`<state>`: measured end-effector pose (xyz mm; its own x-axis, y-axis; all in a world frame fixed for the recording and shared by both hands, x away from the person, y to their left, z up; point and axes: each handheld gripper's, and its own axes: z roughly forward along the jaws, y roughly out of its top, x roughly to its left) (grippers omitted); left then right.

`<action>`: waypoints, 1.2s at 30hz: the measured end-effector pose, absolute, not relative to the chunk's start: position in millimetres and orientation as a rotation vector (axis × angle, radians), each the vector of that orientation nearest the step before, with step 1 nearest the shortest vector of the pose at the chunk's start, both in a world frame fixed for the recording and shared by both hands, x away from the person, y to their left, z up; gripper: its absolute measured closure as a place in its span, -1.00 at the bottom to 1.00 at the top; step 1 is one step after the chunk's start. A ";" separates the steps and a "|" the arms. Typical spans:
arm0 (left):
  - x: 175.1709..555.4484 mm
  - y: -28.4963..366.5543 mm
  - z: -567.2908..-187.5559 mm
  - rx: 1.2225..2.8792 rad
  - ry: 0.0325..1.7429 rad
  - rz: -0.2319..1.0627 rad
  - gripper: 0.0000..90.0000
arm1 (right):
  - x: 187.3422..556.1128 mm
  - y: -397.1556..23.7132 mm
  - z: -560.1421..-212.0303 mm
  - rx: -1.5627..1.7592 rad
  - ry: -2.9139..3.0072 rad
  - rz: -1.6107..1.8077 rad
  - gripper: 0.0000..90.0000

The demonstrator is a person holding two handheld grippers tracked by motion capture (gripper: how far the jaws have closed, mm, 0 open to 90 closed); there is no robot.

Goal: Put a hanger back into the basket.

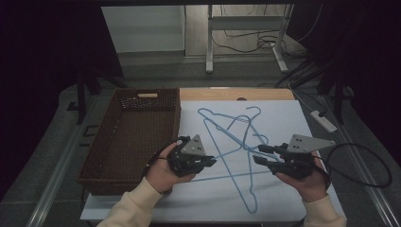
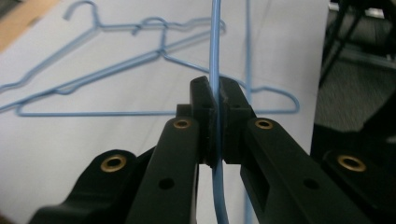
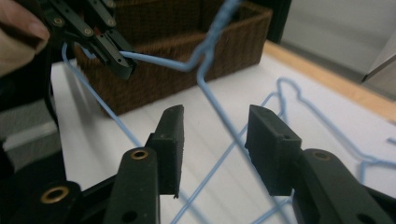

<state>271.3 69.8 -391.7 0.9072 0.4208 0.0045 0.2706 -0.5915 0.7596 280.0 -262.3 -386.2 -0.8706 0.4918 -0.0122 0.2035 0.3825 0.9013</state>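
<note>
Several blue wire hangers [image 1: 222, 118] lie overlapping on a pale sheet [image 1: 283, 118] on the table. My left gripper [image 1: 210, 161] is shut on the wire of one blue hanger [image 1: 227, 153], which is lifted off the sheet. In the left gripper view that gripper [image 2: 215, 93] pinches the thin wire [image 2: 215, 42] between its pads. My right gripper [image 1: 257, 153] is open, just right of the hanger's middle. In the right gripper view its jaws [image 3: 215, 126] stand apart; the held hanger's wire [image 3: 159, 60] runs beyond them, untouched, from the left gripper [image 3: 123, 70].
A dark brown wicker basket [image 1: 106, 127] stands at the table's left, close to the left hand. A wooden table edge [image 1: 236, 93] shows at the back. On the floor lie a white power strip [image 1: 324, 120] and cables, near a desk frame [image 1: 208, 47].
</note>
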 end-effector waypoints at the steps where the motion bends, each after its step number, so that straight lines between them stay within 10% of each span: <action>1: 271.6 74.2 -389.7 2.221 0.503 0.236 0.93 | 279.5 -263.7 -385.2 0.619 2.349 1.499 0.20; 8: 271.0 100.9 -378.0 2.149 0.581 0.285 0.93 | 278.9 -273.2 -382.5 0.685 2.240 1.504 -0.11; 36: 288.6 251.3 -366.6 1.893 1.008 0.483 0.94 | 295.0 -294.5 -444.9 0.953 2.271 1.334 -0.27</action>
